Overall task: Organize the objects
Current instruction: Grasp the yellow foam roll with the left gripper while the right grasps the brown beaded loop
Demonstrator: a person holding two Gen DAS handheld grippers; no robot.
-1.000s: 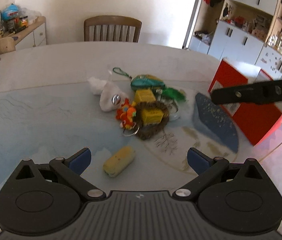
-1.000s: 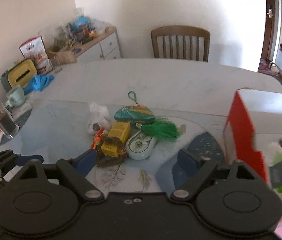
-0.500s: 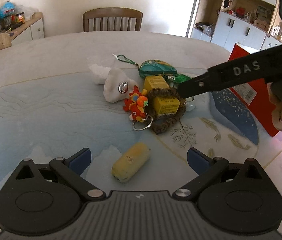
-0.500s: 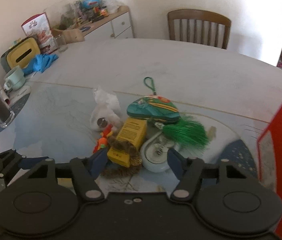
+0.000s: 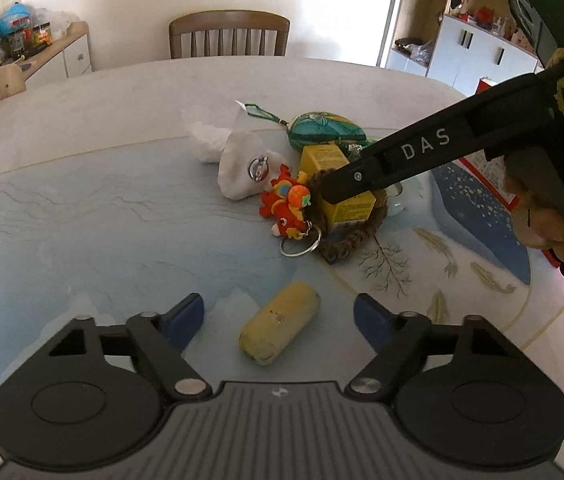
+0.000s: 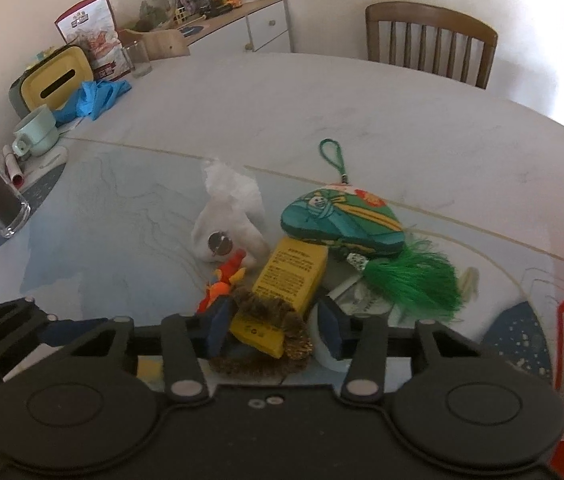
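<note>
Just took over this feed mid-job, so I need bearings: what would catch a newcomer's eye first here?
The clutter heap mid-table: a yellow box lying across a brown fuzzy ring, with a green embroidered pouch and its green tassel just behind. The right gripper has been closing around the box's near end. Nearer the left gripper, whose fingers have also been closing, a yellow sponge roll lies alone.

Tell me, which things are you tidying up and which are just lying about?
Probably being tidied: yellow box, brown furry ring, yellow foam roll, red plush keychain, green tasselled pouch, white pouch.
Just lying about: mug, blue gloves, glass, chair.
</note>
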